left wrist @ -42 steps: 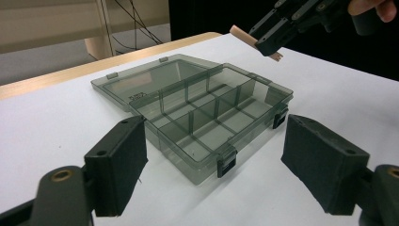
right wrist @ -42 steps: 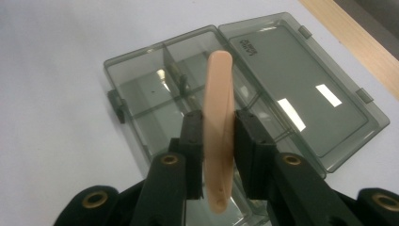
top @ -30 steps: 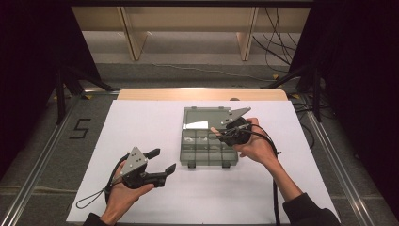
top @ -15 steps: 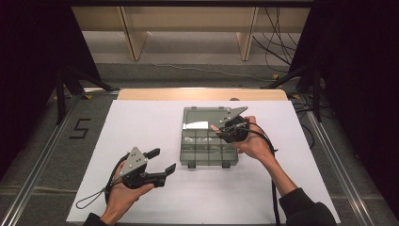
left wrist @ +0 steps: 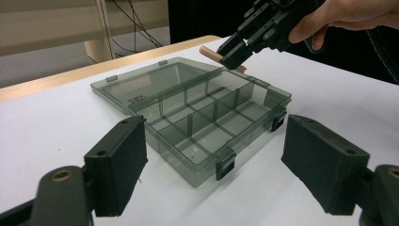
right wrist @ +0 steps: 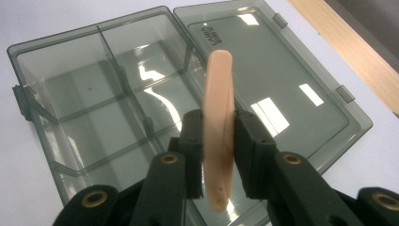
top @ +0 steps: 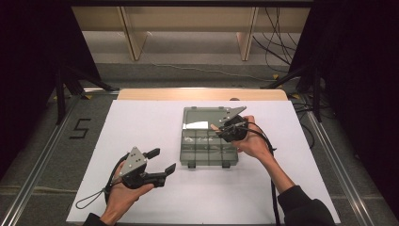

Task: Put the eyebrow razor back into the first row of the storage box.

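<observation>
Over box (right wrist: 117,94), peg (right wrist: 219,132) clamped crosswise, R gripper (right wrist: 217,155).

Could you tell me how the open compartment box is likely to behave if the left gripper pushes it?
The grey translucent box looks thin-walled with bare compartments, so probably light and apt to slide on the smooth white table. Its lid lies flat open, so tipping seems unlikely. The left gripper stands open nearby.

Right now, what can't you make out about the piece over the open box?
- Peg, right gripper view: its middle is hidden between the right gripper jaws; its near end is blurred.
- Peg, high view: too small to tell its shape.
- Organizer box, left gripper view: near corner hidden by the left gripper jaw.
</observation>
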A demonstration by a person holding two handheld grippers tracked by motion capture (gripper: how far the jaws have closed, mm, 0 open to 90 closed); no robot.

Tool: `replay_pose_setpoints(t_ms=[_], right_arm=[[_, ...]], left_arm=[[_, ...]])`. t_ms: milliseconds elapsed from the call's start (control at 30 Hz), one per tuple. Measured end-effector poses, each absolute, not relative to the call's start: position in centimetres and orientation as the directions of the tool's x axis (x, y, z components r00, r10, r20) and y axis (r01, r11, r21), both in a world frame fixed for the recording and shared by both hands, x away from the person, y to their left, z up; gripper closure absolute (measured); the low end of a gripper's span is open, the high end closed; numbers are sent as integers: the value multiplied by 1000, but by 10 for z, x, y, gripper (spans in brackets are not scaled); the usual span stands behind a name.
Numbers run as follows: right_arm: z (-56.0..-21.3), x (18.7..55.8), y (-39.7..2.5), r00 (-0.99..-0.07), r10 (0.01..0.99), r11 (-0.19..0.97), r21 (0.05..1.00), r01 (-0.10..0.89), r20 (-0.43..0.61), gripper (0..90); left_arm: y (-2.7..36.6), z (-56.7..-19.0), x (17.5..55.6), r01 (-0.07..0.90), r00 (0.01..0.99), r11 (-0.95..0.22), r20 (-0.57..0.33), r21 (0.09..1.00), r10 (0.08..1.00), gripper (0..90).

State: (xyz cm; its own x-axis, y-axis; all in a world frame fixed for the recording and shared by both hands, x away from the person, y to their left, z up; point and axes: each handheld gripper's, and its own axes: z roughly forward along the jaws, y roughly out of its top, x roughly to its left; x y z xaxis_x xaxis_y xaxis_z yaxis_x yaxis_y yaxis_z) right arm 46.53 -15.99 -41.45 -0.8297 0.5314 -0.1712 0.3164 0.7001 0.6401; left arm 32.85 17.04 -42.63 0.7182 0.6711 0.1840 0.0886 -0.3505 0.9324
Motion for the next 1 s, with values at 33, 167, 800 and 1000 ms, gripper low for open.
replay_pose_setpoints(t_ms=[33, 167, 800, 1000], right_arm=[[-415, 465, -159, -825, 540, 693, 644, 323, -167, 744], [-417, 467, -158, -830, 532, 695, 646, 315, -169, 743], [-431, 473, -156, -839, 524, 708, 624, 331, -149, 742], [-434, 473, -155, -833, 534, 701, 626, 341, -145, 740]], left_arm=[[170, -426, 328, 89, 718, -350, 184, 932, 671, 216], [170, -427, 329, 91, 718, -351, 183, 932, 672, 216], [169, -428, 329, 94, 721, -355, 182, 930, 668, 216], [169, -428, 329, 95, 721, -356, 182, 930, 668, 216]])
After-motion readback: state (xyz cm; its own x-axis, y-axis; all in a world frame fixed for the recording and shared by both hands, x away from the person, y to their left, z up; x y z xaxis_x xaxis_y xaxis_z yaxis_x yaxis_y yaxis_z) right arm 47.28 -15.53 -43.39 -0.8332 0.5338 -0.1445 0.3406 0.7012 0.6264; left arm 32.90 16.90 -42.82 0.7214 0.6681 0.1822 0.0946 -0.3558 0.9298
